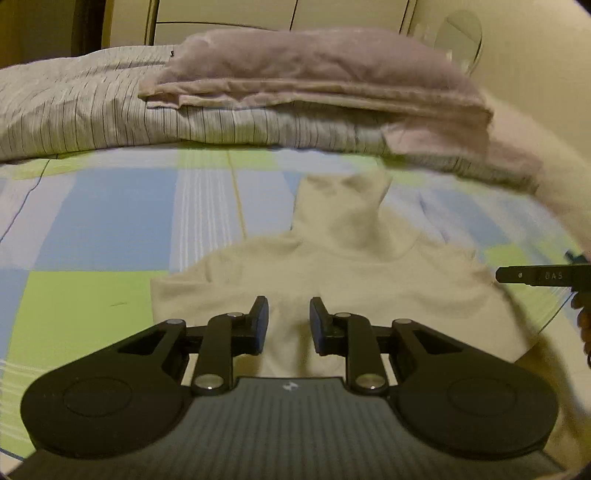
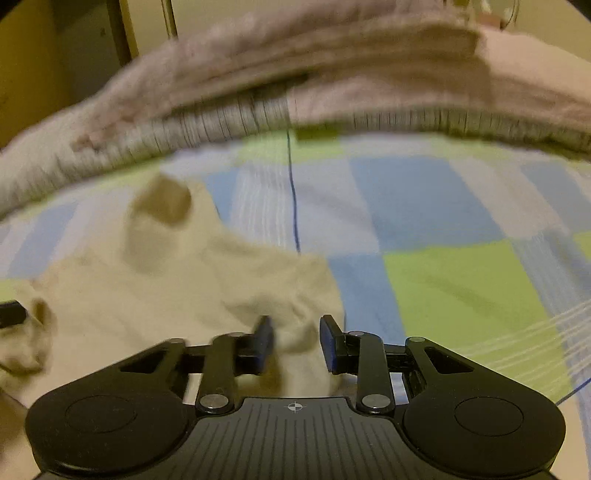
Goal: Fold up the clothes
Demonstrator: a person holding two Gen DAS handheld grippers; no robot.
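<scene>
Two hand-held grippers: your left hand-held gripper [image 1: 289,325] hangs narrowly open and empty; your right hand-held gripper [image 2: 296,343] pinches the sweater [image 1: 332,280].
Sweater: straight ahead of your left, collar pointing away.

A bed fills the view, spread with a checked sheet [image 1: 110,221] in blue, green and lilac. Behind it a striped grey duvet [image 1: 74,107] lies bunched, a folded pinkish blanket [image 1: 295,66] on top. Cream cupboard doors [image 1: 229,11] beyond, under warm, dim light.

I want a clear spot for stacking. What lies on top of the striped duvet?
A folded pinkish blanket lies on the striped duvet, covering its right part. Anything beneath the blanket is hidden.
</scene>
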